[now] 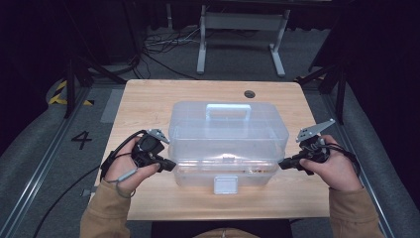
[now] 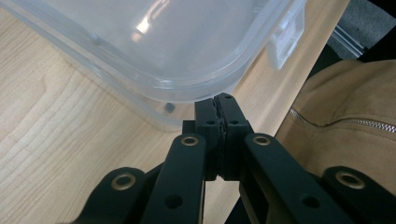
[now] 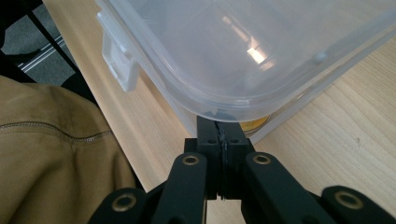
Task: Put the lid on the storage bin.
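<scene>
A clear plastic box (image 1: 228,144) sits at the centre of the high view on a wooden table (image 1: 148,99), its lid closed, a handle (image 1: 228,112) on top and a white latch (image 1: 225,184) on the near side.

The left gripper (image 1: 171,165) is at centre left, its jaws pressed together with nothing between them, the tips at the box's near left corner, just under the lid rim. In the left gripper view the closed tips (image 2: 221,100) meet the rounded lid corner (image 2: 196,88) at mid frame, with the latch (image 2: 282,44) at upper right.

The right gripper (image 1: 282,164) is at centre right, jaws likewise closed and empty, tips at the near right corner. In the right gripper view they (image 3: 219,122) sit below the lid edge, and something yellowish (image 3: 256,123) shows inside the box beside them. A tan sleeve (image 3: 51,154) is at lower left.
</scene>
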A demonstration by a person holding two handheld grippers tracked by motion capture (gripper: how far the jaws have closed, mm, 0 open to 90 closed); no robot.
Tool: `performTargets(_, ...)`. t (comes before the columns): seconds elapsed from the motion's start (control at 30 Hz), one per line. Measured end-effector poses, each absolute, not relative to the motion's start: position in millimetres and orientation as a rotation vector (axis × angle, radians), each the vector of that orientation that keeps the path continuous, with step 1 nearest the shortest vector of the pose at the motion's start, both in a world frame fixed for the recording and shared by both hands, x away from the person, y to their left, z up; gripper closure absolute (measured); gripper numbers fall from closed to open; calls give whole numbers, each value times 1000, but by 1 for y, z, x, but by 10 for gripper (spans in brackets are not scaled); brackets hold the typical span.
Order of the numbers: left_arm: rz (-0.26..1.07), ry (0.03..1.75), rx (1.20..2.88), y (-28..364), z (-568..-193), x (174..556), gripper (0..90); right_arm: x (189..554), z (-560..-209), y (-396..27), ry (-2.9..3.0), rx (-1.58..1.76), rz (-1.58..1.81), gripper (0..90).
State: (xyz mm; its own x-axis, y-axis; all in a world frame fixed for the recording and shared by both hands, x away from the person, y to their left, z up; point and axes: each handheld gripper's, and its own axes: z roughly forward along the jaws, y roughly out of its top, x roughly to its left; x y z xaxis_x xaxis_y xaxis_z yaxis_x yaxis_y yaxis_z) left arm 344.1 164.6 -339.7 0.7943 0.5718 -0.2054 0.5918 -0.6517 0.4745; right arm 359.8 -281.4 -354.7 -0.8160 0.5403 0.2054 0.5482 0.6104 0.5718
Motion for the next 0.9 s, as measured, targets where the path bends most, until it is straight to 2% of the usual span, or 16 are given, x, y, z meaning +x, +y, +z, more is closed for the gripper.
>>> performTargets(0.9, -129, 817, 2565, 157, -352, 346, 884, 364, -370, -275, -2802, -912, -830, 887)
